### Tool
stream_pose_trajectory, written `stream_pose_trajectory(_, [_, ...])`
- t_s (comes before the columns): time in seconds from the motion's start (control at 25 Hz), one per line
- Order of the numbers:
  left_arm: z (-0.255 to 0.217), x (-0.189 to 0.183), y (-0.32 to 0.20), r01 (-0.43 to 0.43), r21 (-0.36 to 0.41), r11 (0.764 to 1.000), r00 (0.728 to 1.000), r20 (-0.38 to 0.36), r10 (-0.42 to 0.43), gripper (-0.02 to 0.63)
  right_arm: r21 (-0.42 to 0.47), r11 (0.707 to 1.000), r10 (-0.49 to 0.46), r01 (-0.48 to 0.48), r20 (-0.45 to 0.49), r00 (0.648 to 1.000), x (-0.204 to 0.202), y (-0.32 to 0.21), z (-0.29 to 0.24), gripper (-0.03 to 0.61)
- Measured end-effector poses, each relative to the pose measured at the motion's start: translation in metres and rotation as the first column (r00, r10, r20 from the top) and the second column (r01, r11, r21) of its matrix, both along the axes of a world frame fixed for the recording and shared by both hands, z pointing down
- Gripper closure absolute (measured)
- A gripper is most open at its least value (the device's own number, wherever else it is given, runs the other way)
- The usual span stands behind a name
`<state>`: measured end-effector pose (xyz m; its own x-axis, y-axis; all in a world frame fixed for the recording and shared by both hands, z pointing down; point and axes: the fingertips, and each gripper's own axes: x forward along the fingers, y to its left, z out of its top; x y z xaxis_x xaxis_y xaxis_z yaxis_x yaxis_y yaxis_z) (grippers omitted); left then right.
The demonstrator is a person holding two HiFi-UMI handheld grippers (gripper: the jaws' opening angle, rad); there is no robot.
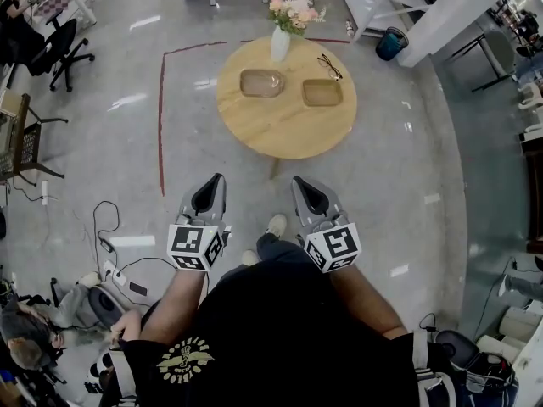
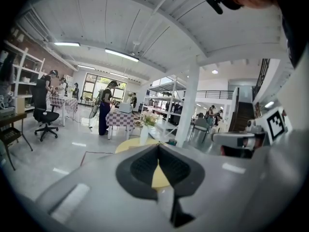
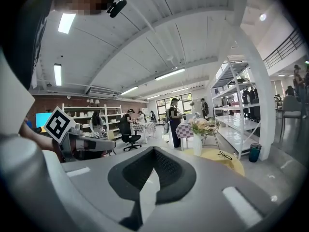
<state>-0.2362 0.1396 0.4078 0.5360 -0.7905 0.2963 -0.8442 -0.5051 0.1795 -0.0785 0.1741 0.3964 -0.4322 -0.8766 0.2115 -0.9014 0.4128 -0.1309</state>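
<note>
I hold both grippers side by side over the grey floor, short of a round wooden table. My left gripper and right gripper are shut, fingertips touching, with nothing between them. On the table stand two shallow wooden bowls, a white vase of pink flowers and a pair of glasses. The left gripper view shows the left gripper pointing at the vase and table. In the right gripper view the right gripper has the vase and glasses to its right.
A red tape line runs along the floor left of the table. A black office chair and a dark wooden chair stand at far left. Cables lie near my left side. A teal bin sits by white shelving. People stand far off.
</note>
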Motion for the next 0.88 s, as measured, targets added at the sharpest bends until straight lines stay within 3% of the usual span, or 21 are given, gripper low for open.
stream_pose_trajectory(0.36, [-0.003,0.046,-0.043,-0.032,-0.018,0.999,0.998,0.053,0.033,0.611,-0.007,1.0,-0.024,0.025,0.042,0.999,0.034,-0.049,0.005,0.577])
stream_pose_trajectory(0.88, [0.004,0.105,-0.087,-0.034,-0.035,0.999,0.997,0.065,0.036,0.611,-0.032,0.998,-0.05,0.051,0.059,0.997,0.084,-0.094,0.015,0.577])
